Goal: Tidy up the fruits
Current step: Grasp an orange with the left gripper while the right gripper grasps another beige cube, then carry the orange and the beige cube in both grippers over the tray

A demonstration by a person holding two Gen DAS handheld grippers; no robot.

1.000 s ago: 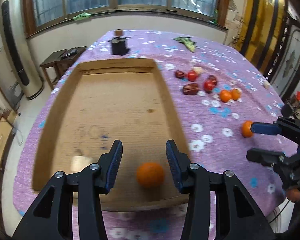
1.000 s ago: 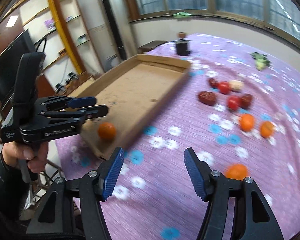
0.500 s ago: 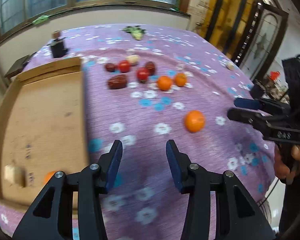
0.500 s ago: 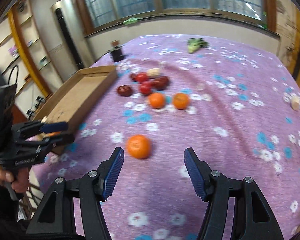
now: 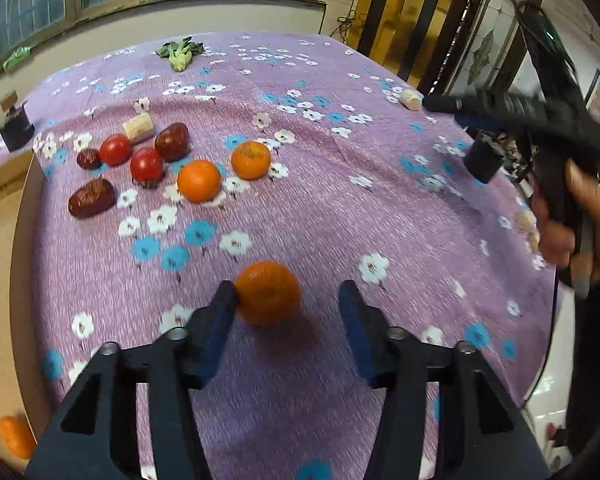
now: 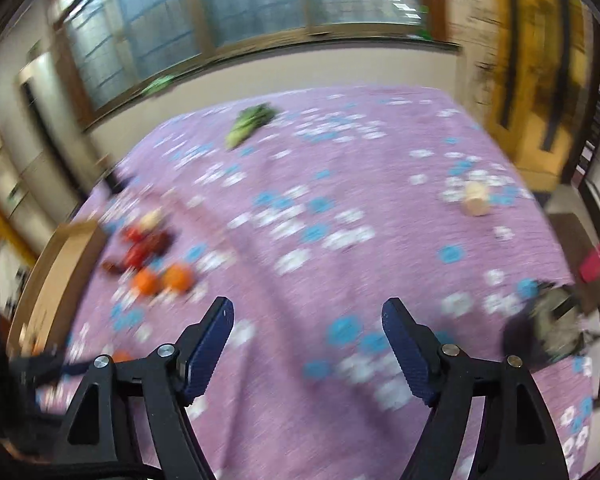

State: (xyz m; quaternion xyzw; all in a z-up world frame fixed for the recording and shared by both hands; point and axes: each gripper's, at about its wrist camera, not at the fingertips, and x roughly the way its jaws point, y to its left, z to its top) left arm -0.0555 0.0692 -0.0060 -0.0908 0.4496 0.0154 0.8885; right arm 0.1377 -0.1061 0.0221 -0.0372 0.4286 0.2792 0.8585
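Note:
My left gripper point(image 5: 286, 290) points down at the purple flowered cloth, its jaws opening. A lone orange point(image 5: 268, 294) lies between them, right by the left finger and well clear of the right pad. Two more oranges point(image 5: 199, 181), red tomatoes point(image 5: 146, 164) and dark dates point(image 5: 91, 202) lie in a cluster farther back. One orange point(image 5: 16, 436) sits in the cardboard tray point(image 5: 22, 240) at the left edge. My right gripper point(image 6: 308, 320) hangs over bare cloth, its jaws opening with nothing between them; its view is blurred. A hand point(image 5: 560, 216) holds it at the right.
A green leafy vegetable point(image 5: 178, 54) lies at the far side of the table. Cream cylinders point(image 5: 139, 128) rest near the fruit cluster and near the right edge point(image 6: 476, 200). A small black object point(image 5: 16, 128) stands at the back left. Dark clutter point(image 6: 548, 332) sits off the table's right edge.
Both grippers have swung right, away from the tray where an orange stays. The left one now straddles the lone orange on the cloth. Both pairs of jaws stand wider.

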